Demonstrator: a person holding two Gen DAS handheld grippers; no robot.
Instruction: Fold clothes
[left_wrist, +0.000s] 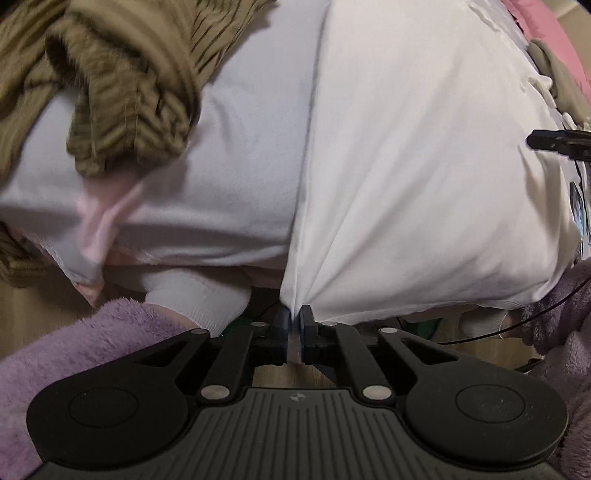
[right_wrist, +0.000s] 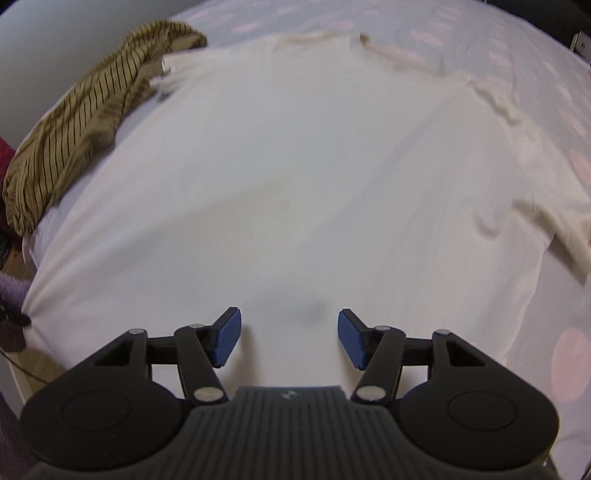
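Bed sheet (right_wrist: 461, 33), pale lavender w/ pink dots, covers the whole surface in right wrist view; in left wrist view same sheet (left_wrist: 240, 155) shows as the plain grey-lilac area left of the shirt.

White cotton T-shirt (right_wrist: 295, 177) lies spread flat on the sheet, collar at far end, one short sleeve out to the right edge, cream trim along shoulder. Faint grey smudge near its near hem. In left wrist view the shirt (left_wrist: 424, 166) hangs/pulls from a pinched corner, creases fanning out from that point.

Olive-brown striped knit garment (right_wrist: 77, 129), crumpled, sits at the shirt's far-left shoulder, touching it. Left wrist view: same garment (left_wrist: 122, 85) bunched top left, blurred.

Purple fleece sleeves, fuzzy (left_wrist: 74, 350), on the person, low left + right in frame. White ribbed sock (left_wrist: 199, 299) below the sheet edge, over tan wood floor.

Left gripper (left_wrist: 294, 325): black, blue pads, jaws nearly together, clamped on the shirt's hem corner, fabric visibly between the pads.

Right gripper (right_wrist: 290, 338): same build, jaws wide apart, nothing btwn them, over the shirt's near hem; contact w/ cloth – can't tell.

Thin black cable (left_wrist: 517, 325) runs lower right.
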